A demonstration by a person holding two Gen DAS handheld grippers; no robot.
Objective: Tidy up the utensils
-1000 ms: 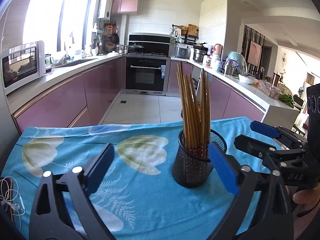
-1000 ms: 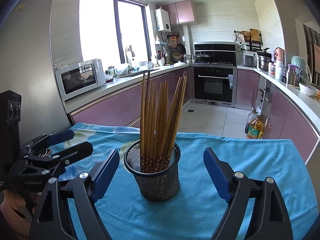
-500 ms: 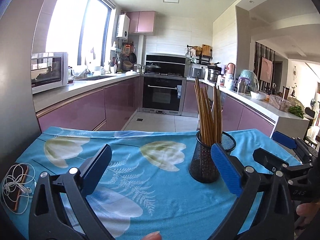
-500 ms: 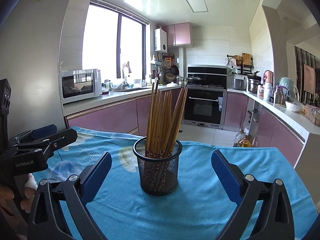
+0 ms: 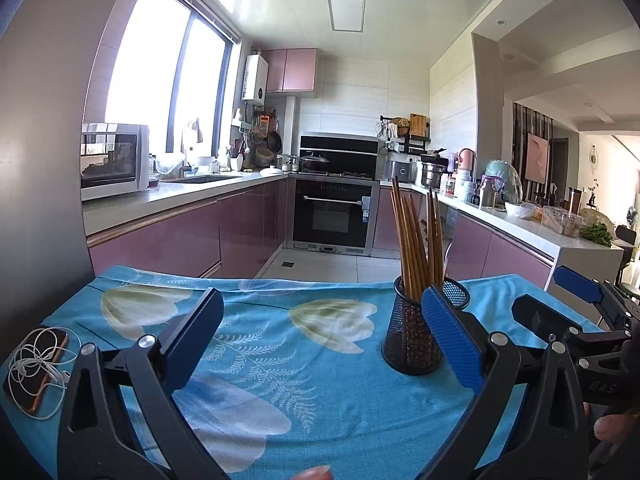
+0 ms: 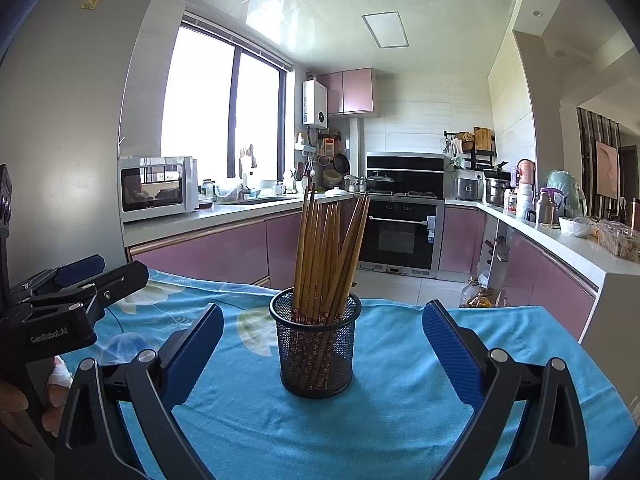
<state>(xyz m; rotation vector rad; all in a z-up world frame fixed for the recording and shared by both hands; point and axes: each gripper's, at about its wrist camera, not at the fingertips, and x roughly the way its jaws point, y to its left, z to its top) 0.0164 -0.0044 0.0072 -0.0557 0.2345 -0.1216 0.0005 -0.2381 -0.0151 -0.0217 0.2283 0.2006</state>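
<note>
My left gripper (image 5: pixel 320 340) hangs low over the near edge of the table, jaws spread wide with nothing between them. My right gripper (image 6: pixel 322 350) is just as wide apart, also holding nothing, and it frames the black mesh holder (image 6: pixel 316 344) between its blue pads (image 6: pixel 454 356) without touching it.

The table wears a blue floral tablecloth (image 5: pixel 280 360). At its near left corner I see a phone (image 5: pixel 34 368) lying flat with white earphones (image 5: pixel 30 354) coiled on top.

The mesh holder stands upright toward the right side of the table in the left wrist view, about midway back, and the wooden chopsticks (image 6: pixel 330 256) sit in it tips up, fanned slightly apart.

Beyond the far edge of the table the kitchen floor opens, with pink cabinets (image 5: pixel 180 236) along both sides, a microwave (image 6: pixel 158 188) on the left counter and a built-in oven (image 5: pixel 334 216) at the back wall.
</note>
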